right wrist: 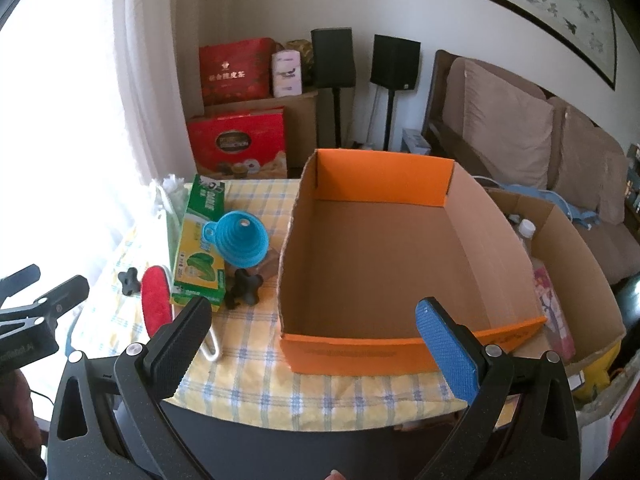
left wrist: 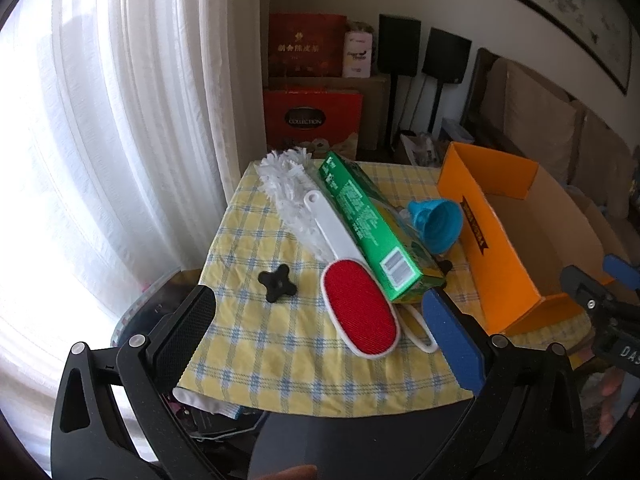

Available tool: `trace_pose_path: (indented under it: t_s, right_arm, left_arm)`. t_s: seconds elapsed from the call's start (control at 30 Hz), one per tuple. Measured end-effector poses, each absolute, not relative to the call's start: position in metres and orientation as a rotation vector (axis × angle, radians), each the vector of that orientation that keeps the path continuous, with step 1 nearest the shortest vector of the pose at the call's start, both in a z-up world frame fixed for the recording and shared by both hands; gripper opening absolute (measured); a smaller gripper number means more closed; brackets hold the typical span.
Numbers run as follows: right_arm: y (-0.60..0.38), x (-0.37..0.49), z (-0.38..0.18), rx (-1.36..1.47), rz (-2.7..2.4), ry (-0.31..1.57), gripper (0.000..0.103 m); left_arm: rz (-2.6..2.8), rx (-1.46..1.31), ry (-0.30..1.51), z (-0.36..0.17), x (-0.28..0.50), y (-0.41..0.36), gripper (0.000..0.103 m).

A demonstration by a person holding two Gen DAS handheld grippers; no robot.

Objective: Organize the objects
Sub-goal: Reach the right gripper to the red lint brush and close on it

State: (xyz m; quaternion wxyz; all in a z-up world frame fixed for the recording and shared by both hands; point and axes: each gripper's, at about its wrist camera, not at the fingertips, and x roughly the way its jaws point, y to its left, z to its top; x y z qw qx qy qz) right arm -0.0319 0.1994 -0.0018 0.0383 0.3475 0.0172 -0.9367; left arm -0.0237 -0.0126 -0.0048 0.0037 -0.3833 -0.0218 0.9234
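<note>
An empty orange cardboard box (right wrist: 352,350) (left wrist: 504,264) stands on the yellow checked tablecloth (left wrist: 280,352). Left of it lie a green carton (left wrist: 368,224) (right wrist: 200,248), a blue funnel (left wrist: 438,222) (right wrist: 240,240), a red lint brush with a white handle (left wrist: 360,312) (right wrist: 156,300), a white fluffy duster (left wrist: 284,184) and two black star knobs (left wrist: 277,283) (right wrist: 244,288). My left gripper (left wrist: 320,336) hangs open above the lint brush. Over the box's near wall my right gripper (right wrist: 316,344) is open and holds nothing.
A second, plain cardboard box (right wrist: 576,264) with a bottle and packets stands right of the orange one. Behind the table are red gift boxes (right wrist: 240,140), two black speakers on stands (right wrist: 394,62), a sofa (right wrist: 540,148) and a white curtain (left wrist: 120,120).
</note>
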Motion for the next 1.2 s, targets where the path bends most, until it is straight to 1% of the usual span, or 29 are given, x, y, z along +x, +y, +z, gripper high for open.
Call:
trace_pose_path:
  t_s: [0.17,0.37,0.47,0.73,0.83,0.9,0.93,1.07,1.1,1.13,1.17,1.2]
  right_arm:
    - [0.192,-0.041,0.001,1.033,-2.851,0.085,0.103]
    - [0.184,-0.051,0.001,1.009,-2.788,0.049,0.103]
    - [0.176,-0.057,0.0,0.997,-2.748,0.064,0.103]
    - [0.145,-0.057,-0.008,0.981,-2.646,0.107,0.102]
    - [0.13,-0.052,-0.021,0.998,-2.577,0.108,0.098]
    - [0.12,-0.05,-0.03,1.015,-2.548,0.133,0.091]
    - [0.115,-0.05,-0.034,1.026,-2.536,0.149,0.09]
    - [0.101,-0.051,-0.052,1.06,-2.483,0.15,0.079]
    - [0.098,-0.052,-0.056,1.07,-2.474,0.149,0.077]
    - [0.095,-0.053,-0.062,1.083,-2.461,0.147,0.076]
    - [0.093,-0.055,-0.066,1.093,-2.452,0.144,0.075]
    - [0.091,-0.056,-0.072,1.107,-2.441,0.14,0.074]
  left_arm:
    - [2.893,-1.212,-0.159,-0.009,-0.032,-0.033,0.103]
    - [2.88,-1.251,-0.264,-0.017,-0.042,-0.059,0.103]
    - [2.859,-1.266,-0.308,-0.023,-0.047,-0.068,0.103]
    - [2.723,-1.309,-0.481,-0.053,-0.056,-0.081,0.103]
    - [2.661,-1.321,-0.532,-0.063,-0.061,-0.081,0.101]
    - [2.639,-1.324,-0.534,-0.067,-0.063,-0.079,0.099]
    - [2.63,-1.328,-0.528,-0.068,-0.065,-0.078,0.098]
    - [2.615,-1.332,-0.512,-0.073,-0.07,-0.072,0.097]
    - [2.609,-1.331,-0.511,-0.074,-0.071,-0.071,0.095]
    - [2.6,-1.337,-0.507,-0.076,-0.074,-0.069,0.091]
    - [2.591,-1.349,-0.502,-0.079,-0.076,-0.067,0.088]
    - [2.582,-1.362,-0.498,-0.082,-0.079,-0.066,0.083]
